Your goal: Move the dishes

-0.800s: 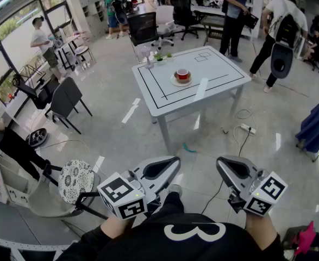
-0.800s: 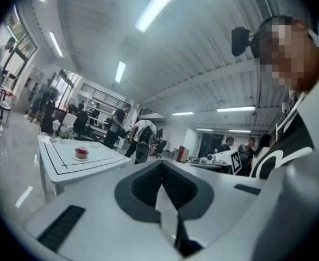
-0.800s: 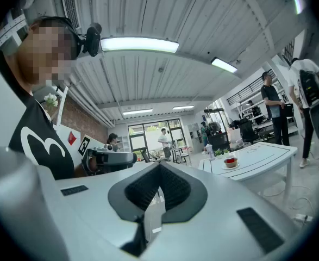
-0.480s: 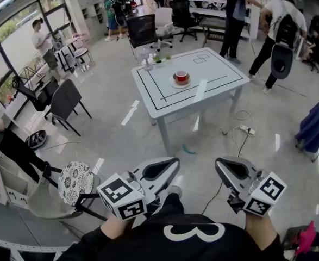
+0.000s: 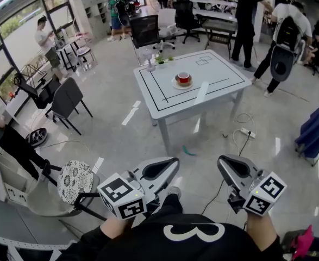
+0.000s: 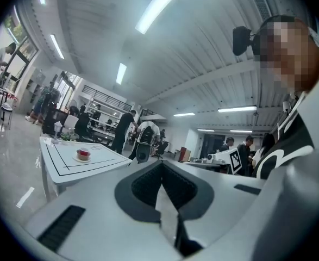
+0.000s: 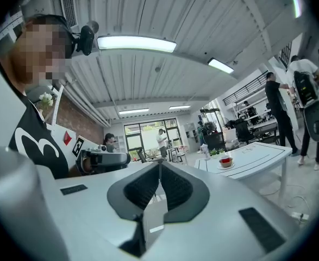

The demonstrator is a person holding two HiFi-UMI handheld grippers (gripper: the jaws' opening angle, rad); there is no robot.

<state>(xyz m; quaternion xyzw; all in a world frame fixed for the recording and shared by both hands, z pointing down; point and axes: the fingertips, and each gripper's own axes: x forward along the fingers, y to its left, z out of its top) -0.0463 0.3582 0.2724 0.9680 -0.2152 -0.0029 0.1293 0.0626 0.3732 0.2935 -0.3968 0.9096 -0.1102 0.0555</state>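
Observation:
A red cup [image 5: 183, 78] sits on a white saucer [image 5: 182, 84] near the middle of a white table [image 5: 164, 103] marked with black lines, well ahead of me across the floor. The cup [image 6: 83, 154] appears small at left in the left gripper view, and the cup [image 7: 225, 160] shows at right in the right gripper view. My left gripper [image 5: 170, 162] and right gripper [image 5: 224, 162] are held level close to my body, far short of the table. Both are shut with nothing between the jaws.
A small plant and a clear glass [image 5: 148, 63] stand at the table's far left corner. Black chairs [image 5: 66, 99] and a round patterned stool [image 5: 75, 179] are on the left. A power strip with cable [image 5: 247, 129] lies on the floor right of the table. Several people stand beyond it.
The table sits slightly lower and to the right in the head view. People in the background have shifted. Both grippers stay held in the same pose.

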